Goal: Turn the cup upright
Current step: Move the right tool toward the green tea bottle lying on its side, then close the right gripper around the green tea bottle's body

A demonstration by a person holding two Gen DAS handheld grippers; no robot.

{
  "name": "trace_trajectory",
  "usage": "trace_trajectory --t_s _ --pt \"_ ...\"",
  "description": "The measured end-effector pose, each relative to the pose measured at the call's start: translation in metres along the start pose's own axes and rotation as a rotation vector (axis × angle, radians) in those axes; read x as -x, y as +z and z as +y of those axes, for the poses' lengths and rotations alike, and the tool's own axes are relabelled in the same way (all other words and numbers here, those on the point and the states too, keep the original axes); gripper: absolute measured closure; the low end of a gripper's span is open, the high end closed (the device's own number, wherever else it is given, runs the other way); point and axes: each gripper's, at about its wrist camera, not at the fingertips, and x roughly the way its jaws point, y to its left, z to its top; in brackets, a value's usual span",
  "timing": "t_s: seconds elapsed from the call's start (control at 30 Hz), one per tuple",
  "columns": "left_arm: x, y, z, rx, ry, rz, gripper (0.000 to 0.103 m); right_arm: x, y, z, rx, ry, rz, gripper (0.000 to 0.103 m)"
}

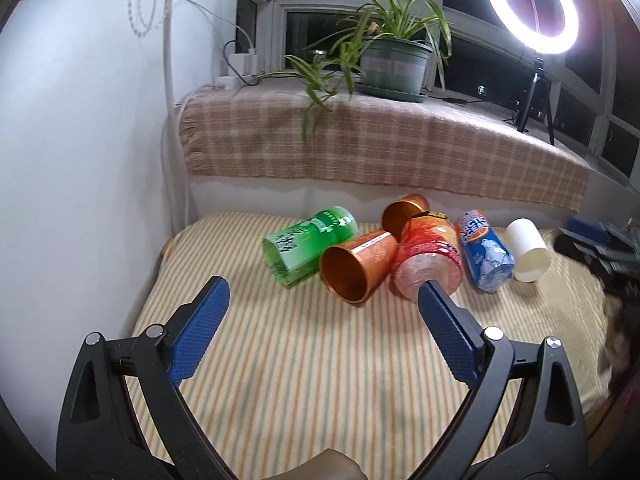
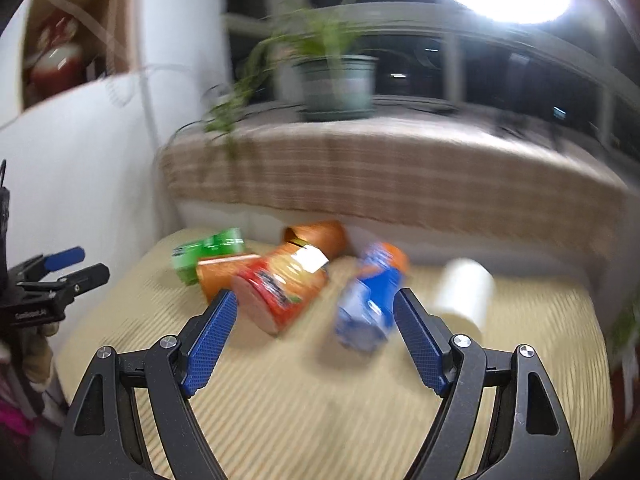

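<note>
Several cups lie on their sides in a cluster on the striped cloth: a green cup (image 1: 310,242), a copper cup (image 1: 356,268) with its mouth toward me, a second copper cup (image 1: 404,212) behind, a red-orange cup (image 1: 428,262), a blue cup (image 1: 484,254) and a white cup (image 1: 526,250). My left gripper (image 1: 324,284) is open and empty, just short of the copper cup. My right gripper (image 2: 314,294) is open and empty, in front of the red-orange cup (image 2: 280,292) and blue cup (image 2: 370,300). The right wrist view is blurred.
The striped cloth (image 1: 320,360) covers the surface. A white wall (image 1: 80,160) stands on the left. Behind is a ledge with a plaid cloth (image 1: 380,144), a potted plant (image 1: 394,64) and a ring light (image 1: 532,4). Dark objects (image 1: 600,248) lie at the right edge.
</note>
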Motion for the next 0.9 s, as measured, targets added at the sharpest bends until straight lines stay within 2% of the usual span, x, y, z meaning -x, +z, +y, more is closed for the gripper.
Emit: trace_trajectory --t_s 0.23,0.4,0.7,0.9 --pt "0.005 -0.010 0.023 0.022 0.027 0.017 0.006 -0.061 0.049 0.026 0.163 0.155 0.056 0.023" --pt "0.009 -0.016 0.039 0.045 0.046 0.017 0.006 -0.108 0.067 0.061 0.385 0.241 0.133 0.023" --pt "0.021 -0.026 0.057 0.075 0.079 0.011 0.006 -0.174 0.071 0.125 0.726 0.413 0.314 0.023" --pt "0.021 -0.029 0.075 0.112 0.099 0.019 0.006 -0.210 0.067 0.155 0.887 0.455 0.423 0.023"
